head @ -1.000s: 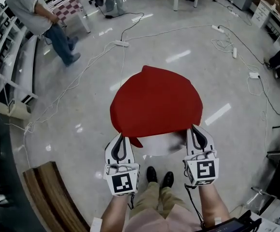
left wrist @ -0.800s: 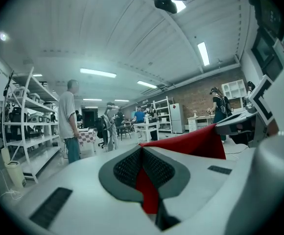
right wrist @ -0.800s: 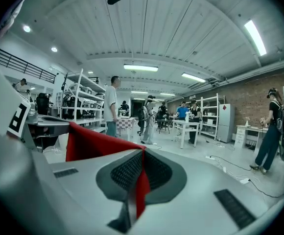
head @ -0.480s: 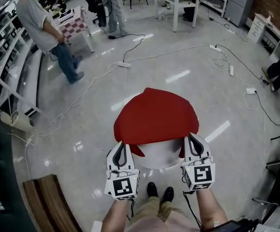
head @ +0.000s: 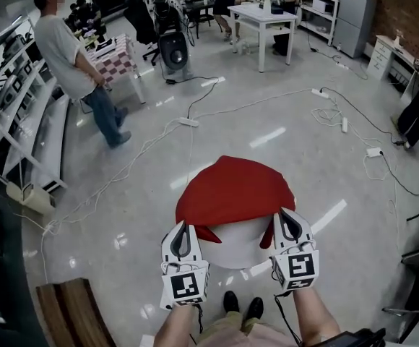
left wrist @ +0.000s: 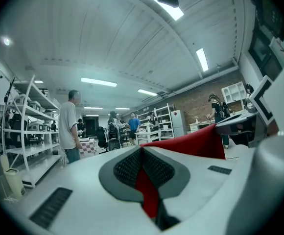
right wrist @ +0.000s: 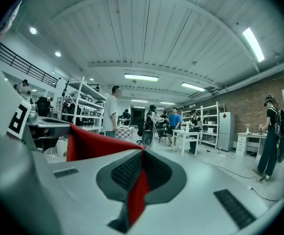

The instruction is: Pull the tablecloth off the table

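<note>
The red tablecloth (head: 232,189) lies over the far part of a round white table (head: 232,248), whose near part is bare. My left gripper (head: 181,225) is shut on the cloth's near left edge, my right gripper (head: 284,213) on its near right edge. In the left gripper view a strip of red cloth (left wrist: 145,190) is pinched between the closed jaws, and the rest of the cloth rises to the right. The right gripper view shows red cloth (right wrist: 137,194) clamped in the same way, with more of it spreading to the left.
A person in a grey shirt (head: 66,53) stands at the far left by a checkered table (head: 115,55). Cables and power strips (head: 188,121) run over the shiny floor. Shelving (head: 11,125) lines the left, a wooden bench (head: 72,311) sits near left, white tables (head: 267,16) at the back.
Both grippers have risen with the cloth's near edge in them. The cloth has bunched away from me, and more of the white tabletop shows below it.
</note>
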`<state>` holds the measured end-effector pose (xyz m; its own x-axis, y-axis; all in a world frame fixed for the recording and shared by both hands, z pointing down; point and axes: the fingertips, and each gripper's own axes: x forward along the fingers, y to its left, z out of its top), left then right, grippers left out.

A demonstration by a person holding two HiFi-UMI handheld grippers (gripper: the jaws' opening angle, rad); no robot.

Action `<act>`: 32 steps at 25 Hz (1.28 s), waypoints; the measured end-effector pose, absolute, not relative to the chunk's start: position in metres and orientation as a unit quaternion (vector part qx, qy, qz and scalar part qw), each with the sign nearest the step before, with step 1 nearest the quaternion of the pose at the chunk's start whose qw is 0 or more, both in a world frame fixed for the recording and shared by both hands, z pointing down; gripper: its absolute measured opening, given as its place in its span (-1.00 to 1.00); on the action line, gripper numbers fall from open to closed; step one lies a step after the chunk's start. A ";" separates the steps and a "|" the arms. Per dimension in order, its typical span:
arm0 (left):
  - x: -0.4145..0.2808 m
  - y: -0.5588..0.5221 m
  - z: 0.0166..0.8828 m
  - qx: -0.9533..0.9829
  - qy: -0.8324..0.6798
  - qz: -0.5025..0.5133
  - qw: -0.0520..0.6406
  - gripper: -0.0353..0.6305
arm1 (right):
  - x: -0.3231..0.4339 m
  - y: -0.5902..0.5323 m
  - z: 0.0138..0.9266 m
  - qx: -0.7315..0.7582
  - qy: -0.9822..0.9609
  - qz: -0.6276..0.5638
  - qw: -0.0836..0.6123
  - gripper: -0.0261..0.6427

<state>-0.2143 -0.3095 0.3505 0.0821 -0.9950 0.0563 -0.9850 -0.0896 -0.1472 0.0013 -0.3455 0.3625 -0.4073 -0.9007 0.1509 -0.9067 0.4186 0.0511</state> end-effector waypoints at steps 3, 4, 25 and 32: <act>-0.214 -0.311 0.338 -0.734 0.675 -0.062 0.035 -0.80 | 0.002 -0.346 0.352 0.539 -0.840 0.011 0.070 -0.86; -0.213 -0.312 0.333 -0.734 0.676 -0.058 0.035 -0.80 | 0.003 -0.345 0.348 0.538 -0.840 0.009 0.066 -0.86; -0.186 -0.267 0.280 -0.728 0.679 -0.040 0.083 -0.80 | 0.020 -0.297 0.302 0.528 -0.849 -0.018 0.022 -0.86; -0.191 -0.245 0.293 -0.726 0.682 -0.044 0.078 -0.80 | 0.015 -0.274 0.311 0.521 -0.853 -0.016 0.023 -0.86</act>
<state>-0.1913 -0.2447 0.2935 0.0649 -0.9970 -0.0425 -0.9835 -0.0567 -0.1721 0.0148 -0.2741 0.3106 -0.4557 -0.8898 0.0229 -0.8883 0.4563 0.0519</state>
